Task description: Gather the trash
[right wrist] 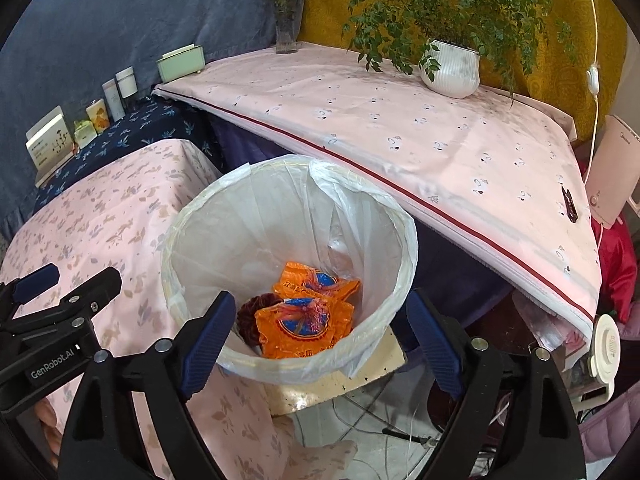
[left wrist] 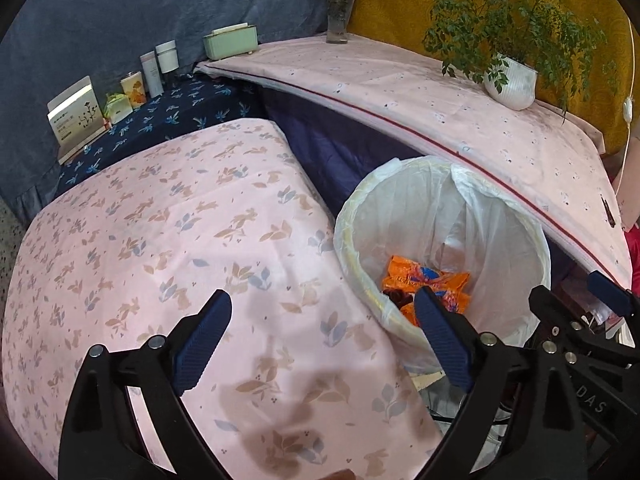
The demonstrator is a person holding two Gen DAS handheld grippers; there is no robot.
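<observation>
A round waste bin point(right wrist: 404, 248) lined with a white plastic bag stands on the floor between two covered tables. Orange snack wrappers point(right wrist: 306, 328) and a dark brown piece point(right wrist: 250, 318) lie at its bottom. My right gripper point(right wrist: 320, 316) hangs open above the bin's near rim, nothing between its blue pads. In the left wrist view the same bin point(left wrist: 532, 240) sits at the right, with the orange wrappers point(left wrist: 424, 280) inside. My left gripper point(left wrist: 324, 320) is open over the pink leaf-print cloth point(left wrist: 168, 248), its right finger point(left wrist: 440, 340) over the bin's edge. It holds nothing.
A pale pink-covered table point(right wrist: 420, 128) carries a white pot with a green plant point(right wrist: 450, 68) and a glass vase of flowers point(right wrist: 286, 28). On a dark blue cloth point(left wrist: 180, 116) stand a mint box point(left wrist: 230, 42), bottles, jars and a card. Cables lie on the floor point(right wrist: 360, 420).
</observation>
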